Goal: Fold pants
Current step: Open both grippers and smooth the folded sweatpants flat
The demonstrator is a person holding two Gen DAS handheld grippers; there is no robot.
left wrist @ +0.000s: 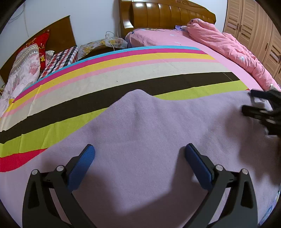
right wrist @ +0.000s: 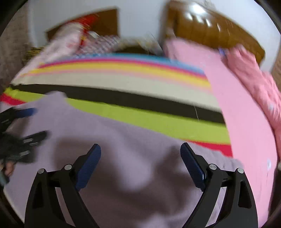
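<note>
Left wrist view: both grippers' fingers (left wrist: 89,152) spread above lilac pants (left wrist: 149,126); no writing legible.

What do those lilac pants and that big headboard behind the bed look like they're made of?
The lilac pants look like a soft knit, perhaps fleece or wool blend: the matte surface shows fine diagonal ribbing and slight fuzz. The headboard seems to be varnished wood, or a wood-look veneer: it is orange-brown, in curved panels, with bright glossy reflections.

Lilac pants (left wrist: 140,133) on multicolour striped sheet (left wrist: 123,73), blue-padded black grippers
</note>
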